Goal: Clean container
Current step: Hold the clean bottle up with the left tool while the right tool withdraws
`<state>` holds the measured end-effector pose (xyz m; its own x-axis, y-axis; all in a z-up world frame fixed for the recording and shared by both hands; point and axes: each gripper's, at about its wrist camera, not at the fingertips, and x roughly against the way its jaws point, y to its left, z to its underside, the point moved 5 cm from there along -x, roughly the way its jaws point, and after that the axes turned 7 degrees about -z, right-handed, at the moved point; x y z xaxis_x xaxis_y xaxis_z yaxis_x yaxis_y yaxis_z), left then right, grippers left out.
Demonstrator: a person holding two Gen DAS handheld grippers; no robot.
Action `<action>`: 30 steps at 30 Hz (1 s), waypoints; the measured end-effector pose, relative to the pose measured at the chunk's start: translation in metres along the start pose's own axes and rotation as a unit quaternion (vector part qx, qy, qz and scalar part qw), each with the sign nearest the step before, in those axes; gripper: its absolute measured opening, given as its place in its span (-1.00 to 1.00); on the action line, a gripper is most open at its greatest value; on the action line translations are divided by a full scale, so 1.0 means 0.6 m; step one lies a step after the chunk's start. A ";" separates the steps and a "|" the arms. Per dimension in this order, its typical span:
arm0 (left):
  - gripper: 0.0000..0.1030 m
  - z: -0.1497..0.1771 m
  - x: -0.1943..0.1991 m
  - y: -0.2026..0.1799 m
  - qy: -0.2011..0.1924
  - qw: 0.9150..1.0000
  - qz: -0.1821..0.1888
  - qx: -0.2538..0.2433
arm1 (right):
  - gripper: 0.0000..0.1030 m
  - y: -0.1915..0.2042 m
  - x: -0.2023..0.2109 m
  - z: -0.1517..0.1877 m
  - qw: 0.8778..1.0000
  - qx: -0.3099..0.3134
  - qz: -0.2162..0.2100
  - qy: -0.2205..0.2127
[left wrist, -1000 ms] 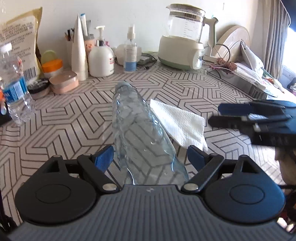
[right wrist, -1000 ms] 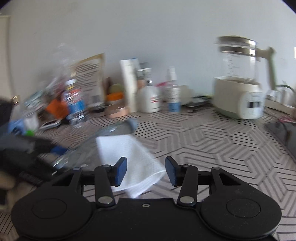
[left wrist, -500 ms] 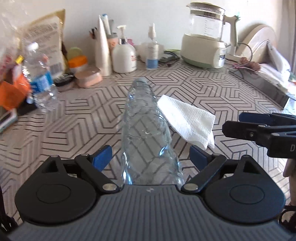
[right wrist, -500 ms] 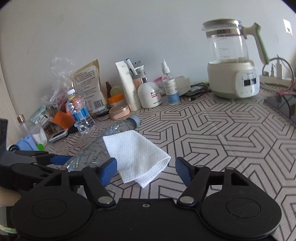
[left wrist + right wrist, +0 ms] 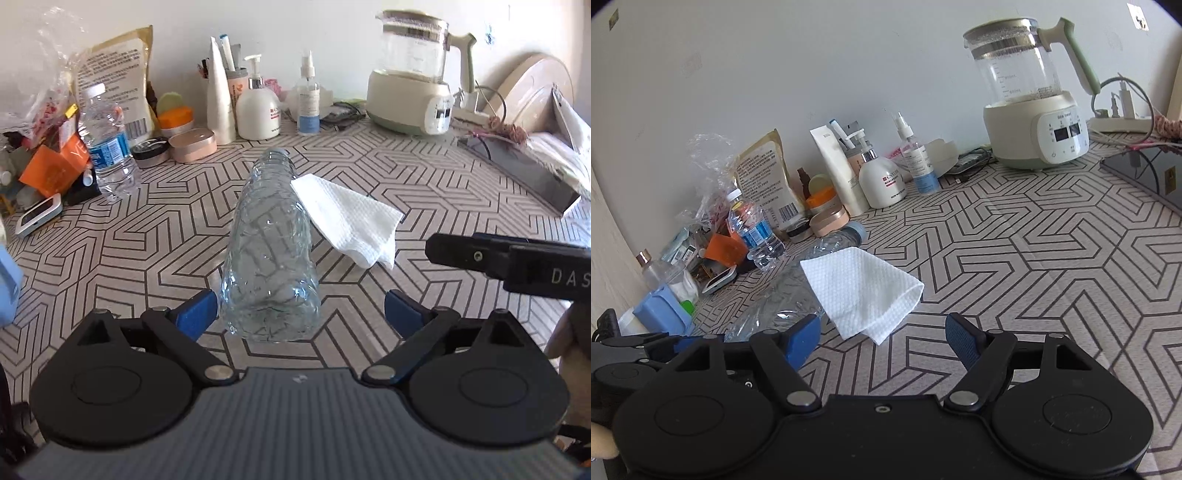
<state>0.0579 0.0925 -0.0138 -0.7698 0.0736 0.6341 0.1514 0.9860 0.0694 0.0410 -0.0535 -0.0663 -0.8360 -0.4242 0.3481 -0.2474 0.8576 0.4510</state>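
A clear empty plastic bottle (image 5: 271,251) lies on its side on the patterned table, base towards me, cap end away. It also shows in the right wrist view (image 5: 798,284). A folded white paper towel (image 5: 347,219) rests against its right side, also seen from the right wrist (image 5: 862,293). My left gripper (image 5: 299,314) is open, its blue pads either side of the bottle's base without touching. My right gripper (image 5: 882,341) is open and empty, just short of the towel.
A labelled water bottle (image 5: 107,144) stands at the left among clutter. Lotion and spray bottles (image 5: 258,107) line the back wall. A glass kettle (image 5: 413,74) stands at back right. A dark flat device (image 5: 517,170) lies at the right.
My left gripper has drawn back, so the bottle's base now lies clear in front of the jaws. My right gripper has opened wider and steadied in front of the towel.
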 end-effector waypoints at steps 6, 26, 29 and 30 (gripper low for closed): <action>1.00 0.004 0.016 -0.010 -0.013 1.000 -0.008 0.009 | 0.54 0.000 0.011 0.002 1.000 0.001 0.000 0.000; 1.00 0.023 0.016 -0.011 -0.008 0.998 -0.034 0.047 | 0.55 0.012 0.025 0.012 1.000 0.013 -0.004 -0.002; 1.00 0.027 0.016 -0.017 -0.006 0.999 -0.034 0.042 | 0.55 0.016 0.026 0.014 1.000 0.016 -0.008 -0.004; 1.00 0.029 0.015 -0.018 -0.003 0.999 -0.029 0.044 | 0.55 0.018 0.027 0.014 1.000 0.016 -0.010 -0.005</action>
<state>0.0386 0.0849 -0.0221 -0.7790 0.0164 0.6268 0.0521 0.9979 0.0386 0.0206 -0.0486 -0.0630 -0.8359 -0.4377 0.3311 -0.2789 0.8583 0.4307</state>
